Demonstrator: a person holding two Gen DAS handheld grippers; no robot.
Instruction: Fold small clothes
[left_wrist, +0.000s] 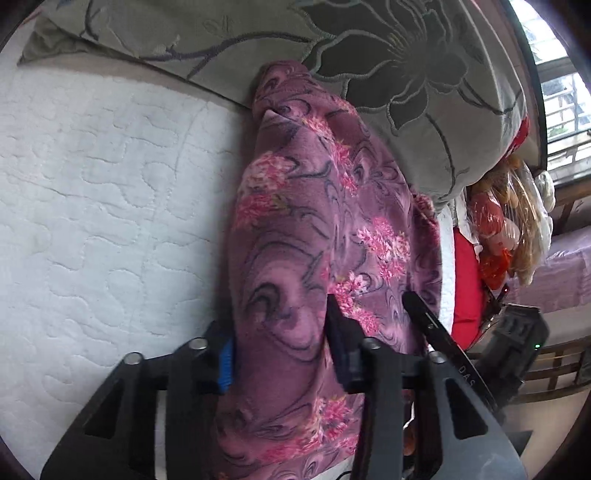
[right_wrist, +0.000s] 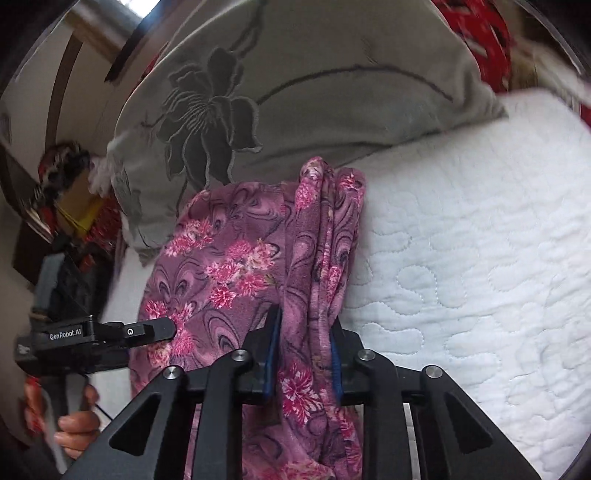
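On the white quilted bed (left_wrist: 92, 192), one purple floral garment (left_wrist: 314, 229), soft fleece-like cloth printed with pink flower clusters and dark swirls.

Position: the garment's near end is lifted off the mattress and gathered into both grippers; its far end lies against the foot of a grey pillow (left_wrist: 424, 74) embroidered with a dark flower. Long axis runs straight away from both cameras, from the grippers toward the pillow, narrowing to a bunched tip at the pillow's edge.

Left gripper (left_wrist: 280, 350): clamped on a thick fold of the garment, cloth filling the space between its blue-lined pads and spilling down below them. Seen from the right wrist view, it enters from the left side, its black finger (right_wrist: 155, 328) pressed into the garment's left edge, with a person's hand (right_wrist: 79, 424) on the handle beneath.

Right gripper (right_wrist: 304, 354): clamped on a narrower rope-like bundle of folds along the garment's right edge, cloth pinched between its pads and hanging below. From the left wrist view its black finger (left_wrist: 428, 317) lies at the garment's right margin.

Surroundings: red fabric (left_wrist: 465, 280) and crinkled plastic bags (left_wrist: 509, 221) beside the bed, a window (left_wrist: 565, 92) beyond.
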